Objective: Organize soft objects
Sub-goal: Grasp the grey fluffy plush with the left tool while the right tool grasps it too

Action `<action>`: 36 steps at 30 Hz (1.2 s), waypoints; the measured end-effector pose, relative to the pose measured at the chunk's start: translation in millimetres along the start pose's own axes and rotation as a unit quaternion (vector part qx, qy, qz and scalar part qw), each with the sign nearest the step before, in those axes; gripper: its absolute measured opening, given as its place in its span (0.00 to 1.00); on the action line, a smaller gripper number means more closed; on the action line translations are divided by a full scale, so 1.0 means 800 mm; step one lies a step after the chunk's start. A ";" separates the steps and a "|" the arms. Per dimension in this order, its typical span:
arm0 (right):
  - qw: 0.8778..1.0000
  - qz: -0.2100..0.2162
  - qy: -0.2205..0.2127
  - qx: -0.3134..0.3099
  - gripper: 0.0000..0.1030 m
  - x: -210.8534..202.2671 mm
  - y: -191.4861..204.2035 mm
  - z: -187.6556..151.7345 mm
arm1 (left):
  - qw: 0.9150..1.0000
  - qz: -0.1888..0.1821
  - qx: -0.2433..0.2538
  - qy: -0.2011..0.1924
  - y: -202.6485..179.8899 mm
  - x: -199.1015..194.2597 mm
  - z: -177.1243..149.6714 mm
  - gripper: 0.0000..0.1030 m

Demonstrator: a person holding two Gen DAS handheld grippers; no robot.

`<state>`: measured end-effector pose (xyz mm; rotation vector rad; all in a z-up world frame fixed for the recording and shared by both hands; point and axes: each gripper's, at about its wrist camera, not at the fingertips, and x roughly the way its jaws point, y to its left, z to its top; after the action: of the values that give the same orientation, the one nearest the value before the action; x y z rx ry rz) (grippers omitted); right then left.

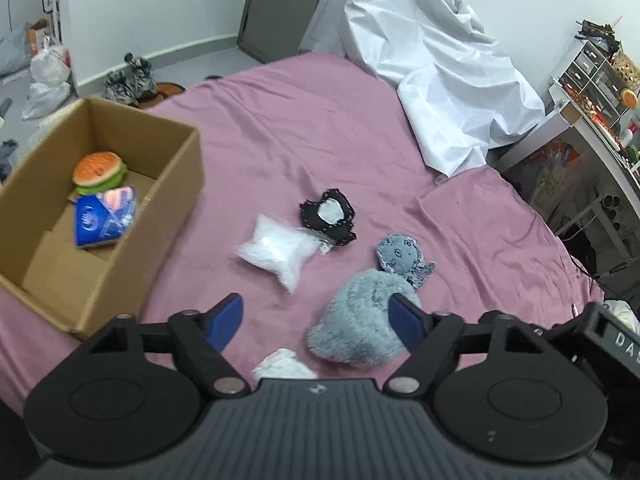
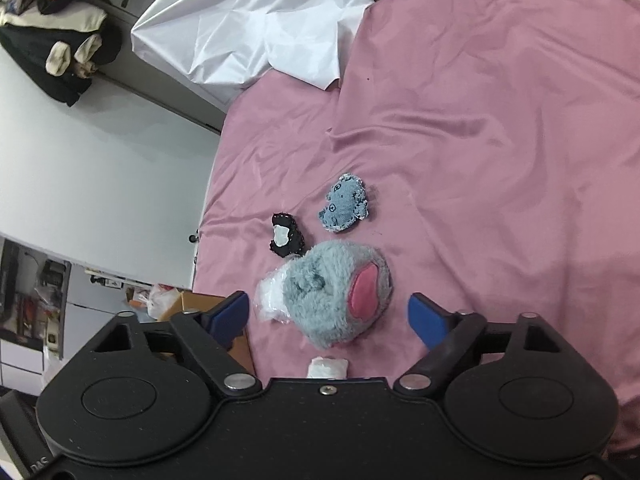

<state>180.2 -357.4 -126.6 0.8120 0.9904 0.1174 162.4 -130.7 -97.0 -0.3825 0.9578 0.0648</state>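
So on the left of the pink bed (image 1: 320, 128) there's the cardboard box (image 1: 176, 184) with a burger plush (image 1: 100, 172) and a blue pack (image 1: 106, 216) inside. Next over: a clear bag (image 1: 276, 250), a black-and-white plush (image 1: 328, 216), a small denim plush (image 1: 402, 256), then the fluffy grey plush (image 1: 356, 324) (pink patch on it). Left gripper (image 1: 318, 318) jaws apart, nothing between them. Right gripper (image 2: 330, 314) jaws apart too, straddling the grey plush without touching.
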 end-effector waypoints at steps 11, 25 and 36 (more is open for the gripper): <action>1.000 -0.011 0.024 0.016 0.46 0.041 -0.008 0.005 | 0.998 -0.036 -0.029 0.046 0.001 0.064 0.007 0.50; 0.998 -0.054 0.031 0.028 0.45 0.085 -0.002 0.017 | 0.993 -0.056 -0.058 0.087 0.003 0.112 0.006 0.40; 0.997 -0.070 0.034 0.020 0.24 0.098 0.001 0.007 | 0.991 -0.069 -0.073 0.086 0.006 0.113 0.007 0.22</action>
<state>229.1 -326.1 -179.0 0.7771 1.1135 0.0042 217.9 -134.4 -168.7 -0.5960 1.0978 -0.0240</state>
